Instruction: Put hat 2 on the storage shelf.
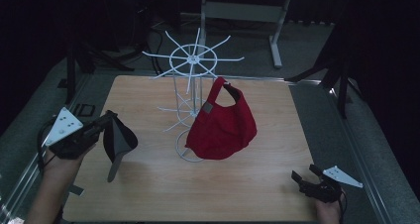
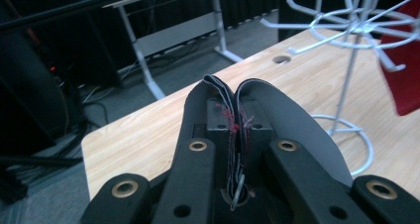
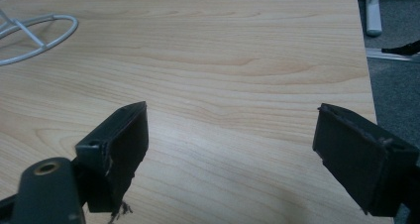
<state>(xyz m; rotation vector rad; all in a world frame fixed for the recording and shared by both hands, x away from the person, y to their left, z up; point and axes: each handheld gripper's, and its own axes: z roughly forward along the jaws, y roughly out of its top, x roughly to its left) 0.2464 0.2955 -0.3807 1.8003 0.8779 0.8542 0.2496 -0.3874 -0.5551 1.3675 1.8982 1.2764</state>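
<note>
So the wooden table [image 1: 247, 184] is sitting in a pretty dark room. The white wire rack [image 1: 194, 60] is standing toward the back middle, with a red cap [image 1: 223, 125] hanging off one of its arms, drooping down in front of the rack's ring base. A black cap [image 1: 119, 140] with a grey brim is hanging over the table's left side, off the surface. The left gripper [image 1: 106, 120] is holding it, jaws pinching tight on folded cap fabric. The right gripper [image 1: 304, 177] is hovering low over the near right corner, jaws spreading wide with nothing between them.
</note>
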